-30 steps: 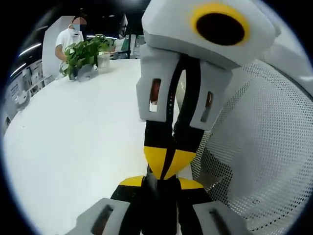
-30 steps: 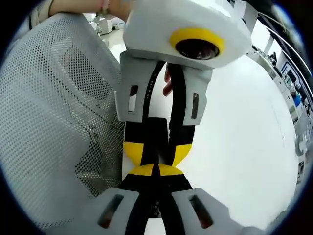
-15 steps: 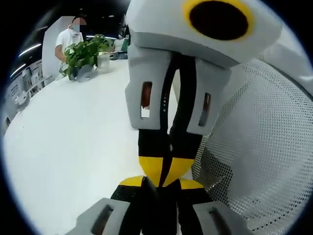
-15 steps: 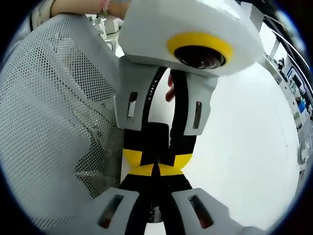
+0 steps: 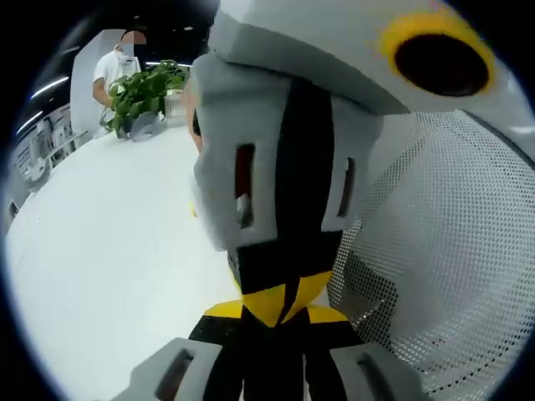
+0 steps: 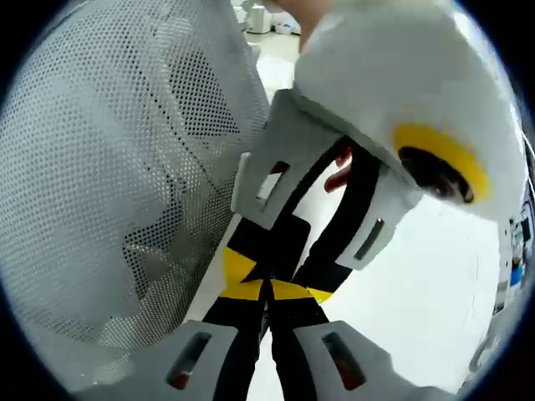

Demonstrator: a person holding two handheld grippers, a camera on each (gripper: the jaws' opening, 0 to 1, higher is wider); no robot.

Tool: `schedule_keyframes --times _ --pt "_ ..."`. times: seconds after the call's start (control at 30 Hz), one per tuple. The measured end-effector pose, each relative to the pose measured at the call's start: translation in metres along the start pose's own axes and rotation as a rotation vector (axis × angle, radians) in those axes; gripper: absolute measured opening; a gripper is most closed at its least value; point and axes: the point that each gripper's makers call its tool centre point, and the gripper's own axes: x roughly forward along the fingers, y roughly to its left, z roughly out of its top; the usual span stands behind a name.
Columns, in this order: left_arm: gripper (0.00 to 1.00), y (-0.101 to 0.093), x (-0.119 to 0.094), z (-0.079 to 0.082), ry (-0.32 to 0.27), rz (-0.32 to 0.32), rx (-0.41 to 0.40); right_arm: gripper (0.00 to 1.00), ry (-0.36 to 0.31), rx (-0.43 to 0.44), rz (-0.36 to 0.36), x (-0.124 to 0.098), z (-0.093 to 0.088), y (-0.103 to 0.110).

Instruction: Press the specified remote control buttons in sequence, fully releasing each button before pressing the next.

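Two claws nose to nose over a white worktop (image 5: pixel 109 251). Left claw (image 5: pixel 266 330) at frame bottom, jaws pressed together, empty; right claw (image 6: pixel 267 296) likewise narrow, empty. Remote control unseen, direction impossible to tell. Mesh sleeve (image 6: pixel 109 167) at left.

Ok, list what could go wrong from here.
1. The left hand-held gripper and the right hand-held gripper meet tip to tip with jaws shut, so any push could knock or skew them.
2. The white mesh surface lies right beside both tips and could snag a jaw.
3. Each gripper's body blocks much of the other's camera, so aiming would likely be poor.
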Motion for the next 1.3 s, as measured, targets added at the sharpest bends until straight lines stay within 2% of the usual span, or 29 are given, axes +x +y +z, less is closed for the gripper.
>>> schedule_keyframes --times 0.03,0.1,0.23,0.37,0.53,0.87,0.97,1.1,1.2,1.3 --pt "0.25 -0.0002 0.0000 0.0002 -0.001 -0.001 0.000 0.00 0.009 -0.062 0.002 0.0003 0.0004 0.0007" --pt "0.25 -0.0003 0.0001 0.0003 0.000 -0.001 0.002 0.00 0.029 -0.097 0.004 0.0006 0.0000 0.0014" --pt "0.24 -0.0005 0.0000 0.0005 -0.001 -0.001 0.004 0.00 0.031 -0.062 0.012 0.0009 0.0000 -0.0003" --pt "0.24 -0.0005 -0.0002 0.0005 -0.004 -0.002 0.003 0.00 -0.016 0.020 -0.005 -0.0008 -0.0010 -0.0006" --pt "0.24 -0.0008 -0.0005 0.0010 -0.006 -0.002 -0.001 0.00 -0.032 0.075 -0.024 -0.0017 -0.0015 0.0002" --pt "0.24 -0.0003 -0.0004 0.0005 -0.005 -0.002 -0.002 0.00 -0.018 0.100 -0.032 -0.0037 -0.0061 0.0040" --pt "0.24 -0.0004 -0.0004 0.0004 -0.004 -0.003 -0.001 0.00 -0.001 0.181 -0.015 -0.0032 -0.0066 0.0034" --pt "0.24 -0.0005 -0.0003 0.0002 -0.001 -0.004 0.003 0.00 0.005 0.126 -0.002 -0.0030 -0.0064 0.0037" --pt "0.24 -0.0005 -0.0003 0.0004 0.000 -0.003 0.003 0.00 -0.054 0.199 -0.002 -0.0037 -0.0067 0.0029" --pt "0.24 -0.0006 -0.0004 0.0006 -0.001 -0.003 0.001 0.00 -0.080 0.296 -0.020 -0.0044 -0.0069 0.0021"
